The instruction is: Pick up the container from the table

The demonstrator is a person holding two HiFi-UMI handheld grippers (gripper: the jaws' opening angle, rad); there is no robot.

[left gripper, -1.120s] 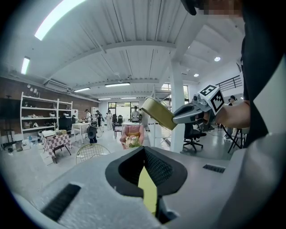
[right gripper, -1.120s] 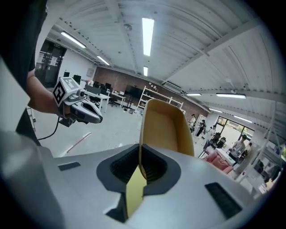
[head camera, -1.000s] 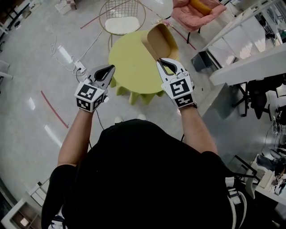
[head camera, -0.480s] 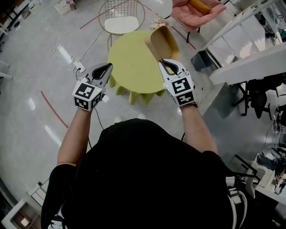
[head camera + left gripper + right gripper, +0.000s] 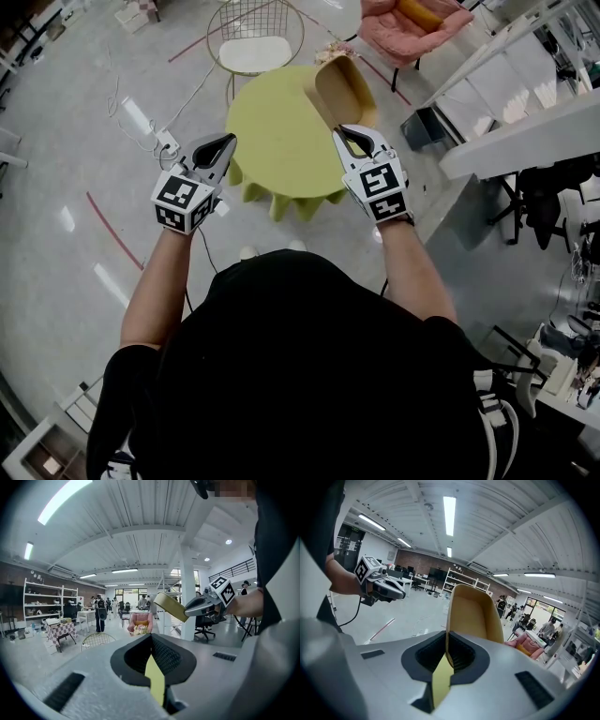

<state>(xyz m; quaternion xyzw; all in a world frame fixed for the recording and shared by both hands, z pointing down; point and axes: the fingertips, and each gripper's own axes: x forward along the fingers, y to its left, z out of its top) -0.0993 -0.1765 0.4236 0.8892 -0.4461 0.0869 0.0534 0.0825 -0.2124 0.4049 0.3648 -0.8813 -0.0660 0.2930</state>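
The tan, scoop-shaped container [image 5: 342, 89] is off the table and hangs tilted above the right edge of the round yellow-green table [image 5: 272, 141]. My right gripper [image 5: 339, 129] is shut on its near wall. In the right gripper view the container [image 5: 472, 613] rises straight out of the closed jaws of that gripper [image 5: 446, 654], its hollow side facing right. My left gripper [image 5: 230, 141] hovers over the table's left edge, shut with nothing in it. The left gripper view shows its own closed jaws [image 5: 151, 639] and, further off, the container [image 5: 169, 606] held by the other gripper.
Behind the table stands a wire chair with a white cushion [image 5: 253, 42], and a pink armchair [image 5: 412, 23] sits at the back right. White desks [image 5: 525, 122] run along the right. A power strip with cables [image 5: 155, 131] lies on the floor to the left.
The right gripper and the container drifted a little to the right, and the left gripper a little to the left. Both grips are unchanged.
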